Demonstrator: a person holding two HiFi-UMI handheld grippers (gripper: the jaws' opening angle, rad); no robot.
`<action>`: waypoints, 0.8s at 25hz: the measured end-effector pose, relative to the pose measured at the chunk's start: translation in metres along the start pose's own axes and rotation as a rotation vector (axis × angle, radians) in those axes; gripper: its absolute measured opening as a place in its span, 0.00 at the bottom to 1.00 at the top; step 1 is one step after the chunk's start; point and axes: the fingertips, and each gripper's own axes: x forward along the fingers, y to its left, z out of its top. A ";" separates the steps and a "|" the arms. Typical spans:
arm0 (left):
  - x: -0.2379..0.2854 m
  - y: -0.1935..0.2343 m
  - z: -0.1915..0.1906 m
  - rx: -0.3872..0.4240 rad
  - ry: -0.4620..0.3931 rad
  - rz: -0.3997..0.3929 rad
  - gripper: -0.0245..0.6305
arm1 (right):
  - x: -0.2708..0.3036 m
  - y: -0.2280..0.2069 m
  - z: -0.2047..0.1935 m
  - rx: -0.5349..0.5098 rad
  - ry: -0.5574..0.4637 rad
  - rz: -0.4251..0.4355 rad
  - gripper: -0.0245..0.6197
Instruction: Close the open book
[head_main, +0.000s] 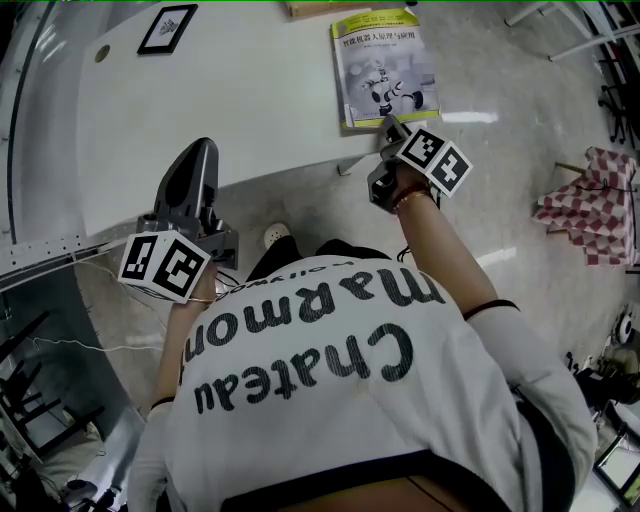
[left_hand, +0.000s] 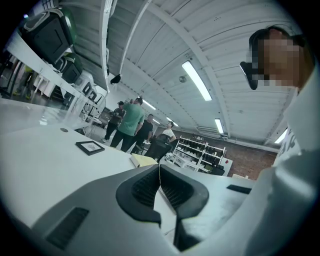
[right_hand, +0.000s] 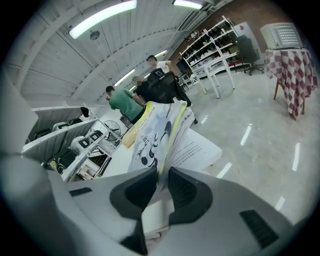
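Observation:
The book (head_main: 385, 65) lies at the far right end of the white table (head_main: 250, 110), its cover with a robot picture facing up. My right gripper (head_main: 390, 122) is at the book's near right corner. In the right gripper view the thin cover (right_hand: 155, 135) stands raised between the jaws, above a printed page (right_hand: 197, 150). A gap wider than the cover shows between the pads, so my right gripper (right_hand: 160, 182) is open around it. My left gripper (head_main: 203, 148) is over the table's near edge, well left of the book. Its pads meet, and my left gripper (left_hand: 160, 175) is shut on nothing.
A black picture frame (head_main: 167, 28) lies at the table's far left, also in the left gripper view as the frame (left_hand: 90, 147). A yellow pad (left_hand: 142, 160) sits farther along the table. A table with a checked cloth (head_main: 595, 200) stands on the floor at the right. People (left_hand: 131, 120) stand far behind.

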 end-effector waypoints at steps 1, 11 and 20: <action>0.001 -0.001 0.000 0.000 0.001 -0.003 0.07 | 0.000 0.000 0.000 0.007 0.000 0.002 0.14; 0.000 -0.003 -0.001 0.001 0.007 -0.010 0.07 | -0.002 -0.001 0.001 0.168 -0.018 0.043 0.15; -0.002 -0.004 -0.003 0.003 0.012 0.000 0.07 | -0.003 -0.003 0.002 0.278 -0.035 0.077 0.15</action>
